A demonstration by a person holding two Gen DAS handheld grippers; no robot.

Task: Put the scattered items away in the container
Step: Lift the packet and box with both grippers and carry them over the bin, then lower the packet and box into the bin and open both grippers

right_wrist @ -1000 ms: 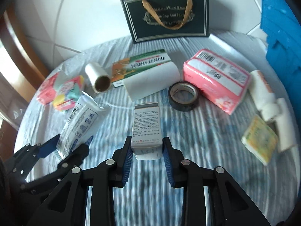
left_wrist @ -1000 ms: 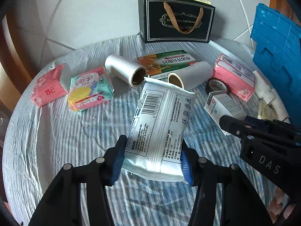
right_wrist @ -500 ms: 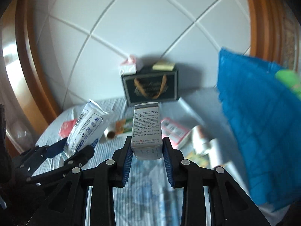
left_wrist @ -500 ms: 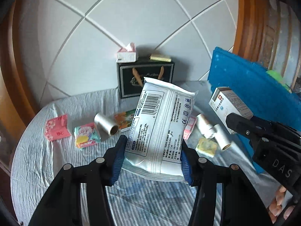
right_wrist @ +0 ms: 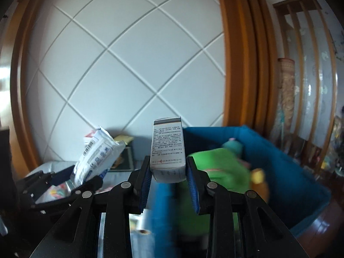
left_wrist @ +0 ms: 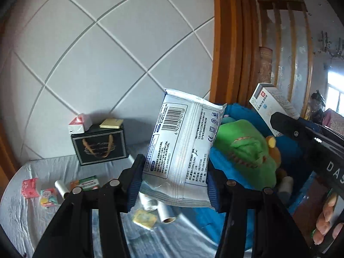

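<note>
My left gripper (left_wrist: 174, 185) is shut on a white wipes pack (left_wrist: 182, 150) with a barcode, held up in the air above the table's right side. To its right, my right gripper (right_wrist: 168, 180) is shut on a small white medicine box (right_wrist: 167, 150), also lifted. Just ahead and to the right stands the blue fabric container (right_wrist: 290, 172), with a green plush toy (right_wrist: 219, 167) inside it. In the left wrist view the box (left_wrist: 273, 105) hangs over the container's near wall (left_wrist: 301, 185), above the plush (left_wrist: 243, 150). The right wrist view shows the left gripper (right_wrist: 71, 178) and its pack (right_wrist: 96, 154) at the lower left.
A black gift bag (left_wrist: 100, 148) stands at the back of the table against the tiled wall. Pink pack (left_wrist: 30, 187), colourful pack (left_wrist: 49, 196), roll (left_wrist: 60, 188), green-orange box (left_wrist: 88, 181), yellow sachet (left_wrist: 144, 218) and more rolls (left_wrist: 165, 211) lie on the striped cloth (left_wrist: 25, 221). Wooden frame (left_wrist: 232, 43) at right.
Both grippers have risen from the table with the pack and the box and swung right toward the blue container, which now fills the right side. The table items have dropped away to the lower left.
</note>
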